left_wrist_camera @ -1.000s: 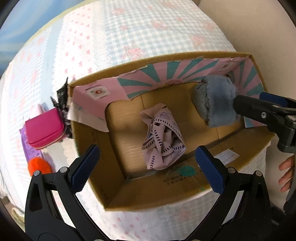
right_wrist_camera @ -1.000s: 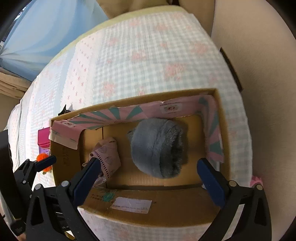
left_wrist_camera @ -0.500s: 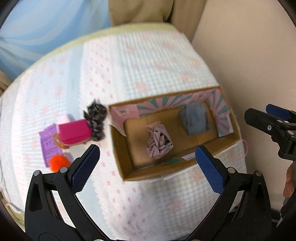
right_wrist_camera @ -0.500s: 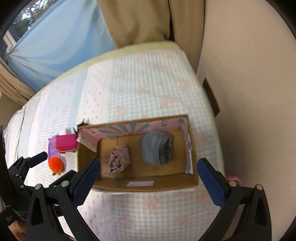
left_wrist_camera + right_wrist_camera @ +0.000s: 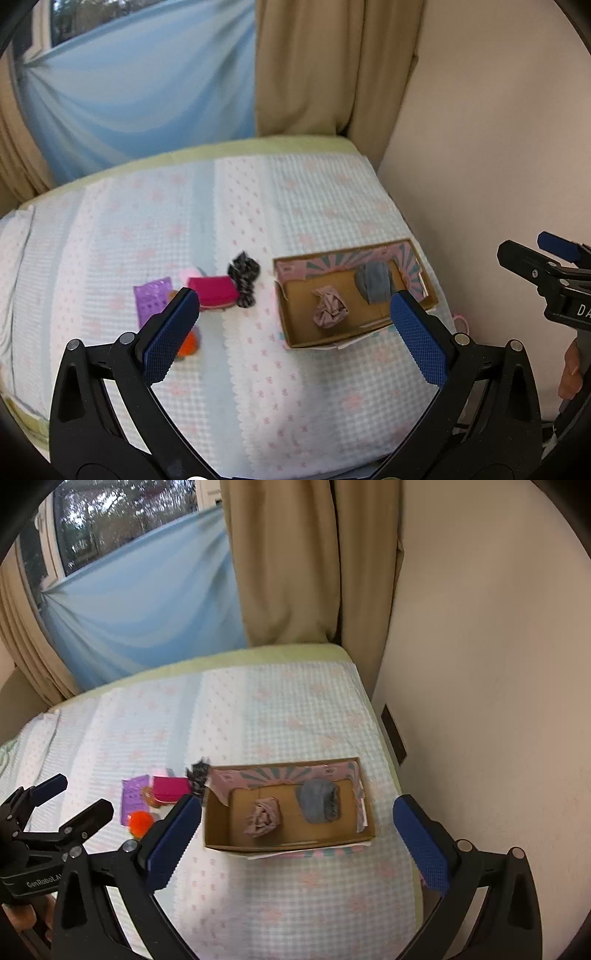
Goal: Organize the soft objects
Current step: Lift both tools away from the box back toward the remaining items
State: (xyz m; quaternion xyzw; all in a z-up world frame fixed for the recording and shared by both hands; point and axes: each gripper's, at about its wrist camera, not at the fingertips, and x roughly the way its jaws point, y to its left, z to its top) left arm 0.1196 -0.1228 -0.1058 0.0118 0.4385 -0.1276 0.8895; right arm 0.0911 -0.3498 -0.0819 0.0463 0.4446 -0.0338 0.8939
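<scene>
A bed with a pale checked cover (image 5: 295, 369) holds a shallow cardboard box (image 5: 295, 328) near the wall; inside it lie a crumpled pink patterned cloth (image 5: 330, 307) and, beside it, a grey fleecy bundle (image 5: 373, 282), apart from each other. Left of the box on the cover sit a dark knitted piece (image 5: 243, 278), a magenta pouch (image 5: 214, 290), a purple mesh item (image 5: 152, 299) and an orange pompom (image 5: 189, 341), partly hidden behind a fingertip. The left gripper (image 5: 295, 325) and the right gripper (image 5: 295, 830) both hang high above the bed, spread wide and empty. These pieces look light, limp and easily squashed; a pinch across a bunched fold at the middle should lift each without slipping. Compared with a second ago, both cameras are far higher and further back; the grey bundle, then at the right gripper's tips over the box, now rests on the box floor.
</scene>
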